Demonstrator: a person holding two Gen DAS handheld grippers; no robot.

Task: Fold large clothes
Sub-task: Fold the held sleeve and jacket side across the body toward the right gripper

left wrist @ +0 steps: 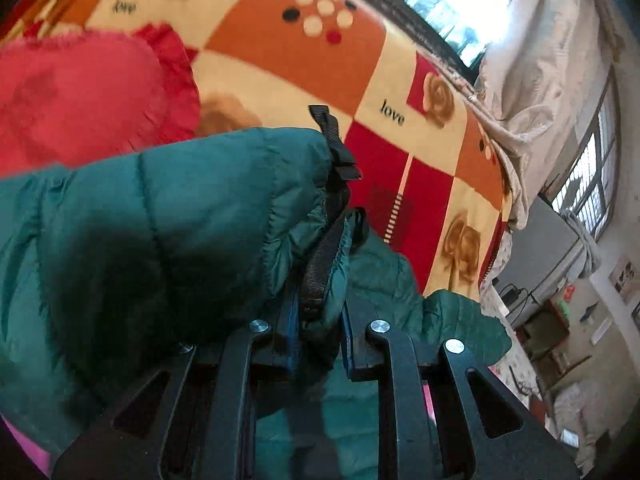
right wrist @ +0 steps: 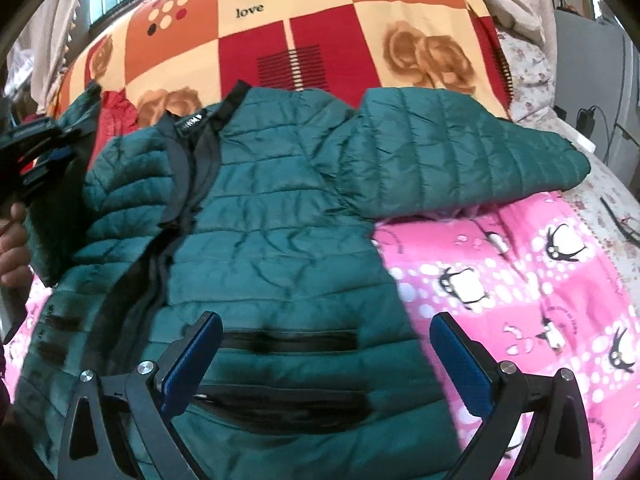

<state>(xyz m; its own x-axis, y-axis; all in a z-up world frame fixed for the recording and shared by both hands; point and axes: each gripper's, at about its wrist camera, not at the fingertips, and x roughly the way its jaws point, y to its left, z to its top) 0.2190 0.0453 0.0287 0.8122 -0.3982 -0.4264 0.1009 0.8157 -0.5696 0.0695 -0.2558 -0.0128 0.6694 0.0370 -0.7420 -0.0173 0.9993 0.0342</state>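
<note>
Two grippers work on one green puffer jacket, which lies front-up and partly unzipped across a pink penguin blanket, its top reaching onto an orange-and-red patchwork blanket. In the left wrist view the left gripper has its jaws pressed together on a bunched fold of the jacket, pinching fabric beside the dark zipper tape; from the right wrist view that gripper sits at about nine o'clock, with the jacket's side panel and sleeve lifted off the bed. The right gripper hovers over the hem near six o'clock, jaws spread wide, nothing between them, above two black pocket zips. The other sleeve lies stretched toward three o'clock. A red garment sits at ten o'clock in the left view.

The step in hand looks like folding the lifted side inward over the body. Next, that panel probably needs carrying toward the centre line and laying flat, while the right gripper steadies the hem or reaches for the far sleeve.
</note>
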